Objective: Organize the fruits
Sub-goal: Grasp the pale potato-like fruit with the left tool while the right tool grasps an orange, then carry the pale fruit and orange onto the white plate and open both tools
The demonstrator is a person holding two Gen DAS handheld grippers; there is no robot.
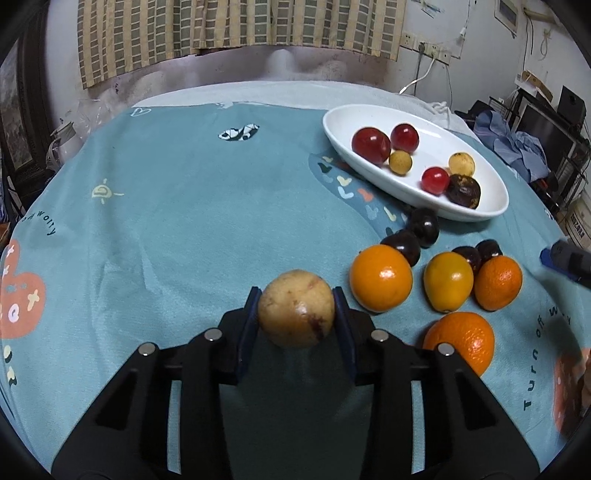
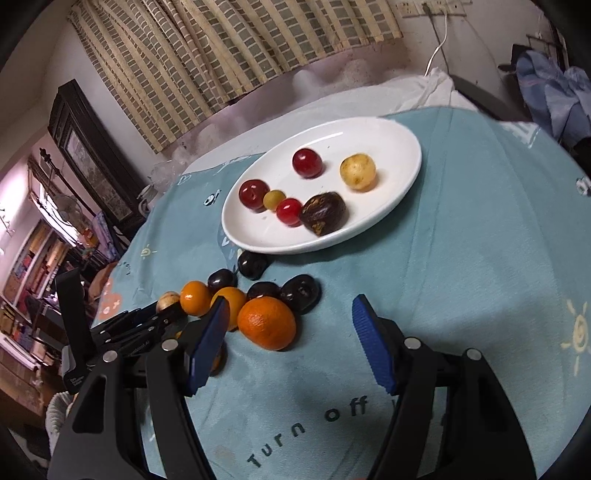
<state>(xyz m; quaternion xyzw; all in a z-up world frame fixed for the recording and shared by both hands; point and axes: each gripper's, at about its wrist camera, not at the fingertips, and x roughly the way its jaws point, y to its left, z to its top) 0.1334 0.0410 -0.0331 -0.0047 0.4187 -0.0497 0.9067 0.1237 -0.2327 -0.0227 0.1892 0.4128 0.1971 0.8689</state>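
Observation:
My left gripper (image 1: 296, 295) is shut on a pale yellow round fruit (image 1: 296, 308) with reddish blotches, just over the teal cloth. Right of it lie several oranges (image 1: 380, 278) and dark plums (image 1: 424, 223). A white oval plate (image 1: 424, 122) at the back right holds red fruits (image 1: 370, 144), small yellow ones (image 1: 400, 162) and a dark brown one (image 1: 464, 191). My right gripper (image 2: 290, 306) is open and holds nothing; it hovers near an orange (image 2: 266, 323), short of the plate (image 2: 369, 140). The right wrist view shows the left gripper (image 2: 159, 317) holding the pale fruit (image 2: 168, 298).
The teal printed cloth (image 1: 184, 221) covers a round table whose edge drops off on the left and right. A striped curtain (image 1: 236, 26) hangs behind. Shelves and blue clothing (image 1: 517, 144) crowd the right side of the room.

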